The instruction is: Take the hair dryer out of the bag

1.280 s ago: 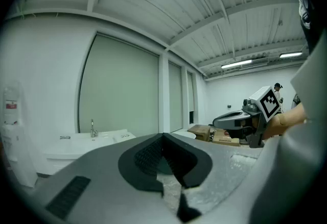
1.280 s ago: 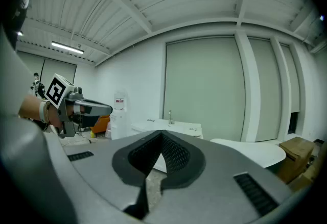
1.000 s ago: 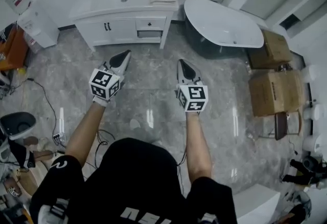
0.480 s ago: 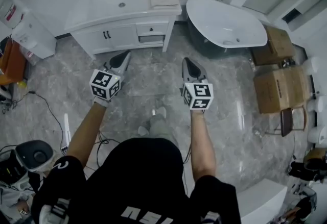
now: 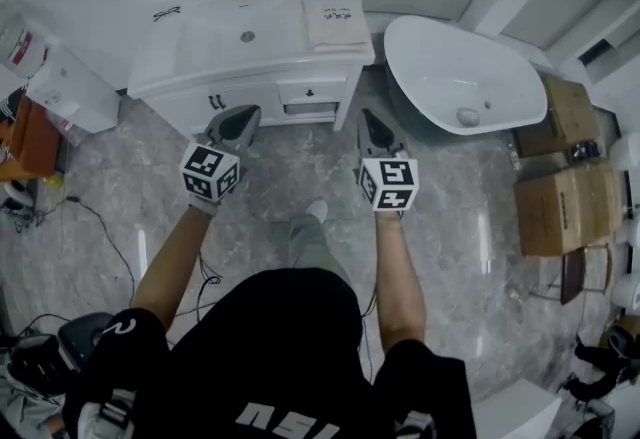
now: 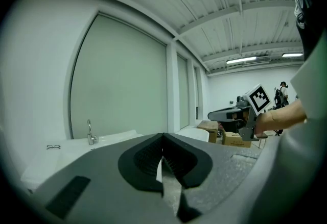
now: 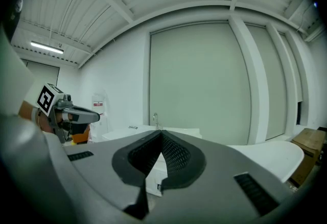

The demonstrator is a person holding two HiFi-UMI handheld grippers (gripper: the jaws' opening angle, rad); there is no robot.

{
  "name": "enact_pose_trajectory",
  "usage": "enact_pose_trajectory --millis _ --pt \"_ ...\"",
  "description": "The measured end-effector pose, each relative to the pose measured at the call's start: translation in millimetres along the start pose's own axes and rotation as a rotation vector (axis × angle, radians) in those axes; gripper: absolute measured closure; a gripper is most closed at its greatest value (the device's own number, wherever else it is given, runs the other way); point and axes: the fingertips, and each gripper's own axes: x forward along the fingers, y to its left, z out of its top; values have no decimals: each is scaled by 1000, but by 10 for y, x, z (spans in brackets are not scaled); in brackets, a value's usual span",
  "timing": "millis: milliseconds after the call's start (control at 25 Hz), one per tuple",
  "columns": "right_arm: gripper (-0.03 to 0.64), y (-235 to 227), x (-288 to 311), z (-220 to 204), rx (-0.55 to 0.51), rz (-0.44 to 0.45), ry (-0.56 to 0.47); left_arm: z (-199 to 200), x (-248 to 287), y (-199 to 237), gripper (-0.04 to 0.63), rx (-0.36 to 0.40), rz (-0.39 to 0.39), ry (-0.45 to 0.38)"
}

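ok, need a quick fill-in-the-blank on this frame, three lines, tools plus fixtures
1. The left tool and right tool both have their jaws ____, with nothing between them.
2. In the head view, the white oval bathtub stands to the ____ of the white vanity cabinet.
3. The brown boxes beyond the bathtub are made of ____.

Missing words: shut; right; cardboard

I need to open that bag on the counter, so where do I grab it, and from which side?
Probably its near edge, from the front. The bag lies flat at the counter's right end, beside the sink, that edge facing you unobstructed. Which end opens can't be told.
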Motion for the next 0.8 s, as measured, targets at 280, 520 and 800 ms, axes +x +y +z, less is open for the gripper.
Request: enact_pose_trajectory --millis 280,520,800 --pt "621 -571 1216 319 -31 41 9 268 1154 724 597 3 3 14" --pt "621 -942 1838 365 -14 56 17 372 1834 1022 597 6 1 20" --pt "621 -1258 2281 309 24 18 33 353 2425 1285 597 7 -50 35"
